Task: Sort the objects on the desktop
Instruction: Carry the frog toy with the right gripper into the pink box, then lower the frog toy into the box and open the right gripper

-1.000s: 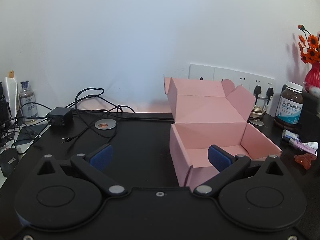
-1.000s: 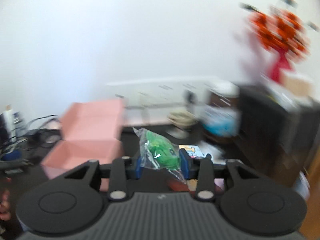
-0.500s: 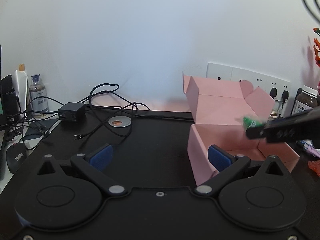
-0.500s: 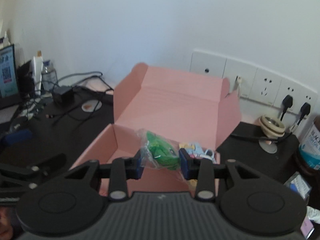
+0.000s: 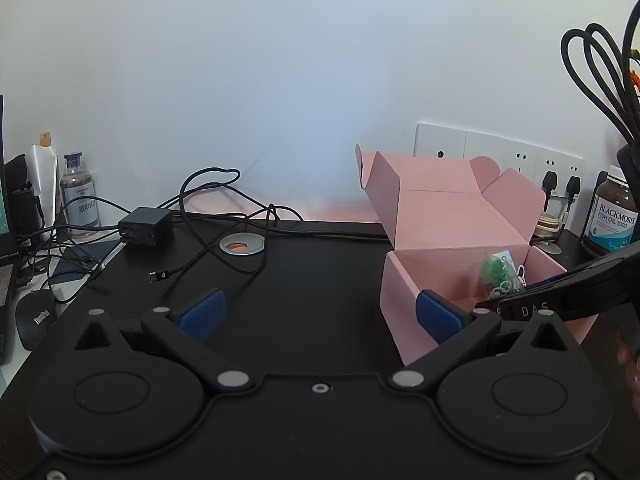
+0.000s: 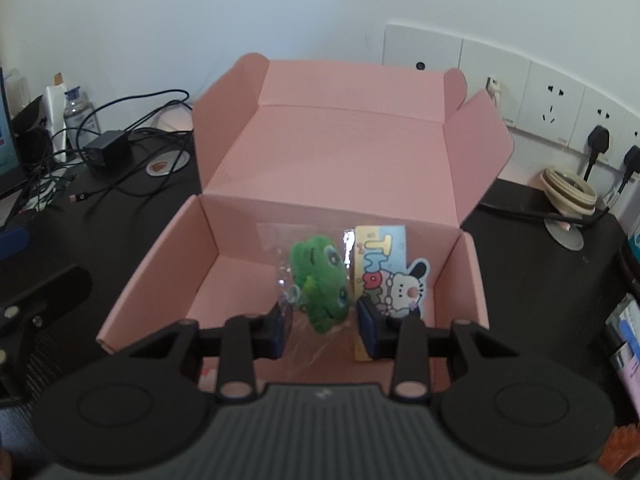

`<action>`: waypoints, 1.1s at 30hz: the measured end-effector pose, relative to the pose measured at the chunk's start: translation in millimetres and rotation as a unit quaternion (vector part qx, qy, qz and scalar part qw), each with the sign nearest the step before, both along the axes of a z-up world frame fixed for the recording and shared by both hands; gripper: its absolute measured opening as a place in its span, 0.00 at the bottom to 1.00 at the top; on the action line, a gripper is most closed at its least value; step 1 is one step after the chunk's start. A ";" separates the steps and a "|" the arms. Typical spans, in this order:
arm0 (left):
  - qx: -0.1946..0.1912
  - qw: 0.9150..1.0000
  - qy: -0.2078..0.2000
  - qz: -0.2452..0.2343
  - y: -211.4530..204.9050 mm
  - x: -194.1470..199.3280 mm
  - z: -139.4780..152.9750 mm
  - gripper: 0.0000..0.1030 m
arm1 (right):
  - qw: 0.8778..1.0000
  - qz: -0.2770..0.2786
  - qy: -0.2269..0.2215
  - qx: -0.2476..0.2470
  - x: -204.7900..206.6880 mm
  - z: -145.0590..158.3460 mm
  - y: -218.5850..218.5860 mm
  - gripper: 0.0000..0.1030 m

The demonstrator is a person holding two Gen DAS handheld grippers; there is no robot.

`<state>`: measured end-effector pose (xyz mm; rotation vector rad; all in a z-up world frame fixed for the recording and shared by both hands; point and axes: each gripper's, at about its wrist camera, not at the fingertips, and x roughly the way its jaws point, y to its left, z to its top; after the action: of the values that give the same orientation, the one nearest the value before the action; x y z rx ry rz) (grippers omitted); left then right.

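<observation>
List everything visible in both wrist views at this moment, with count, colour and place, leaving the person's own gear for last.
Box: 1, pink, open, mid-desk by the wall.
Toy packet: 1, green toy with cartoon card in clear wrap, over the box interior.
Desk: 1, black.
Power adapter: 1, black, left rear, cables attached.
Grommet: 1, silver, left of box.
Supplement bottle: 1, brown, right of box.
Clear bottle: 1, far left.
Mouse: 1, black, left edge.
Wall sockets: white row, behind box.
Left gripper: open, empty.
Right gripper: shut on the packet.
</observation>
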<state>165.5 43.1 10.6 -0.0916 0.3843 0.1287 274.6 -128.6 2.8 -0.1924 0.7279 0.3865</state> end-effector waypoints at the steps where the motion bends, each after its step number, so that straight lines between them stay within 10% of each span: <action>1: -0.001 1.000 0.000 0.001 0.9 0.0 0.0 1.00 | 1.000 0.000 0.005 0.002 0.3 0.5 -0.4 0.34; 33: -0.013 0.999 -0.020 0.030 16.9 -2.6 5.7 1.00 | 0.997 -0.038 0.068 0.028 16.1 -4.4 18.4 0.49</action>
<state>162.9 60.0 16.3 -0.1320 0.3443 0.1806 290.7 -110.2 -1.6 -0.0853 0.8551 0.3488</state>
